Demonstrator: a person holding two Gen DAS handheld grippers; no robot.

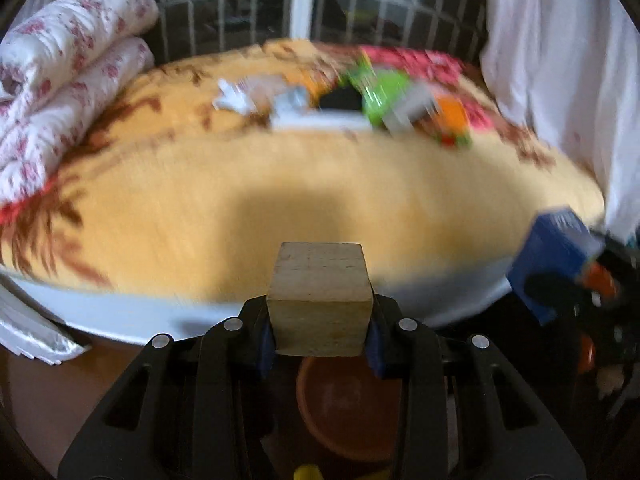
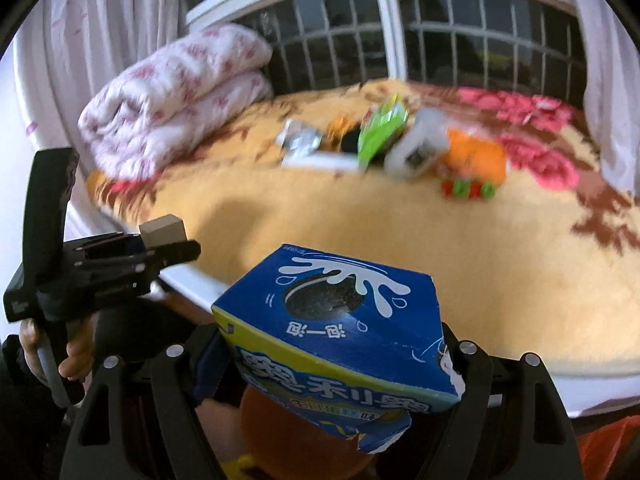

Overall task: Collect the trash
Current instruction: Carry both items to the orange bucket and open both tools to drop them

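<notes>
My left gripper (image 1: 320, 344) is shut on a pale wooden block (image 1: 320, 300), held off the bed's near edge above an orange basin (image 1: 344, 412). From the right wrist the same left gripper (image 2: 160, 246) shows at the left with the block (image 2: 164, 230) in its tips and a hand on its handle. My right gripper (image 2: 332, 364) is shut on a blue cookie box (image 2: 336, 320), also over the orange basin (image 2: 296, 436). That box (image 1: 554, 256) appears at the right of the left wrist view. More litter lies far back on the bed: a green wrapper (image 2: 380, 132), a white packet (image 2: 420, 148), an orange item (image 2: 476, 156).
The bed carries a yellow floral blanket (image 1: 320, 184) with a white front edge (image 1: 132, 316). A folded pink-flowered quilt (image 1: 68, 92) sits at its left. Barred windows (image 2: 460, 36) stand behind, white curtains (image 1: 560, 80) at the right. A white slab (image 2: 320, 162) and a foil scrap (image 2: 300, 138) lie among the litter.
</notes>
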